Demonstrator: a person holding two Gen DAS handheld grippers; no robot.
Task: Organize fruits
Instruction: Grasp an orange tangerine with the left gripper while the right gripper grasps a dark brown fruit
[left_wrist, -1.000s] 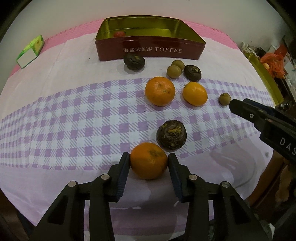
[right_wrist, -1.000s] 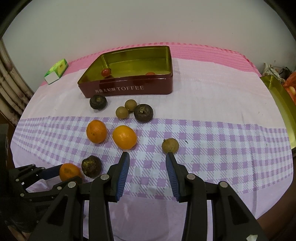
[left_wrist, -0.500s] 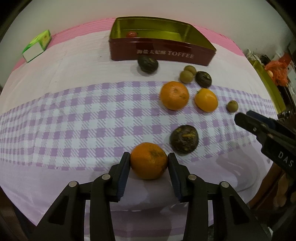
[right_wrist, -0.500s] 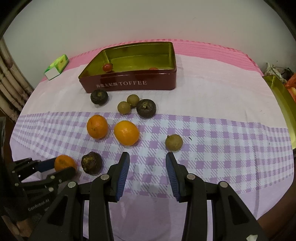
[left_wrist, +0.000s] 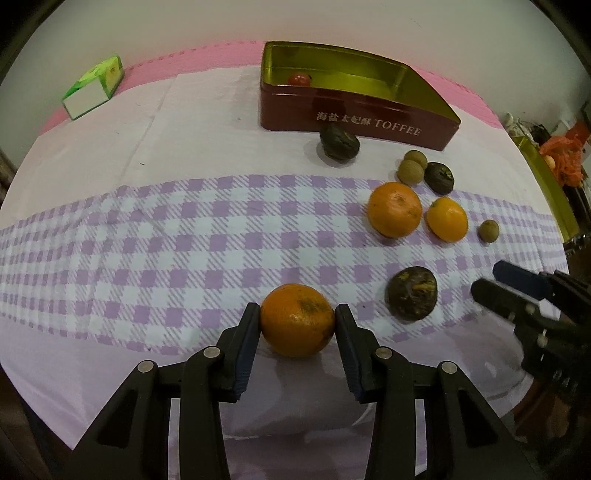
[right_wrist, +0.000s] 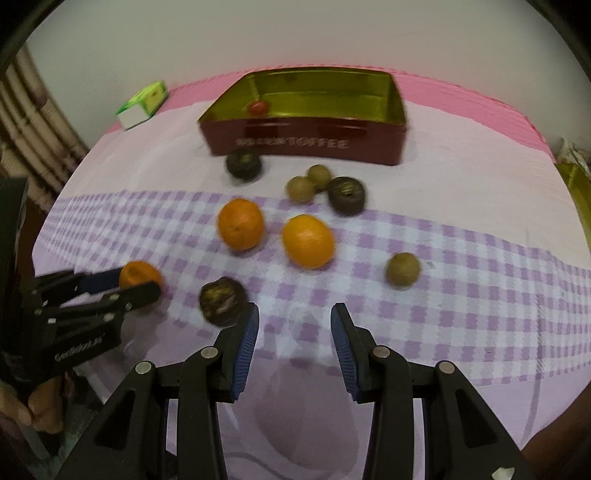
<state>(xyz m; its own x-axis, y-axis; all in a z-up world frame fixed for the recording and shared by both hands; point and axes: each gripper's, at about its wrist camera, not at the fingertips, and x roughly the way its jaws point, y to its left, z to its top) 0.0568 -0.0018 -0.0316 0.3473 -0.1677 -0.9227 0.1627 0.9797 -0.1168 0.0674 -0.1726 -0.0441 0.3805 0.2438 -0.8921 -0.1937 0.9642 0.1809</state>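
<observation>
Tangerine (left_wrist: 297, 319) — round, axis indiscernible — between left gripper (left_wrist: 297, 325) pads.

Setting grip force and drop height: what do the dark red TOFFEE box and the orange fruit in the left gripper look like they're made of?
Dark red TOFFEE box: likely tin-plate metal, with a glossy painted outside and a shiny gold inside that mirrors its walls. Orange fruit between the left gripper's pads: real citrus by the look, with a matte, pitted peel and a brownish blemish; its firmness cannot be judged.
</observation>
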